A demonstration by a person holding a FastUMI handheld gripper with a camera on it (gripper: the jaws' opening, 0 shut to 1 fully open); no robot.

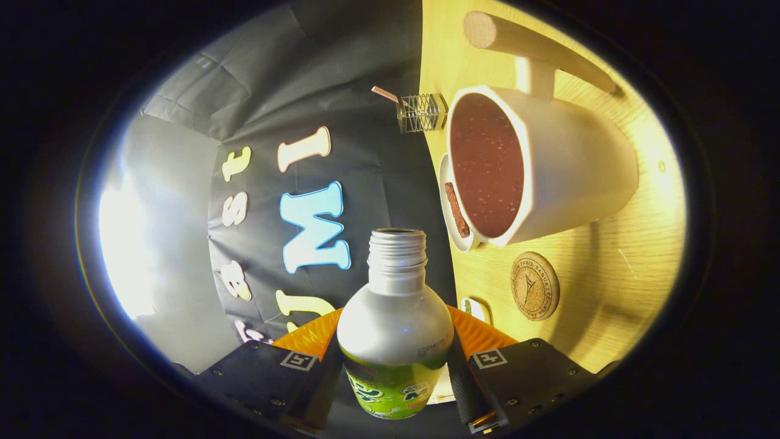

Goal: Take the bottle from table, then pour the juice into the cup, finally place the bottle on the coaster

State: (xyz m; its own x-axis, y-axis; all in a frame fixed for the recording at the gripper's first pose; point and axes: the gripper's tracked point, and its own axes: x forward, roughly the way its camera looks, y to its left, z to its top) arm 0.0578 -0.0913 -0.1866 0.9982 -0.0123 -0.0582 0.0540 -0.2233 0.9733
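**Task status.** The gripper (395,366) holds the bottle (395,323): both fingers press on its lower body, one on each side, so the first step is judged complete. The whole view is rolled well over, with the table (615,268) standing on edge at 3 o'clock; this suggests the bottle is tipped to one side for pouring. No stream of juice leaves the bottle mouth, so whether pouring is about to begin or is already finished cannot be told. The last step is not done: the coaster (535,286) lies bare on the table.

**Locations.** The bottle sits between the fingers, its open neck pointing ahead to 12 o'clock. The cup (548,171) lies beyond the fingers at about 1 o'clock from the bottle mouth. The coaster lies at 3 o'clock from the bottle neck, near the cup base but apart from it.

**Containers.**
- Bottle: cap off, threaded neck open. Its contents are hidden by the opaque wall.
- Cup: white, with a handle; the interior shows a dark reddish, speckled fill or lining. Which of the two cannot be told.
- Saucer (454,213): just beside the cup rim, holding a brown stick.
- Wire holder (420,113): at 11 o'clock from the cup, holding one striped stick.
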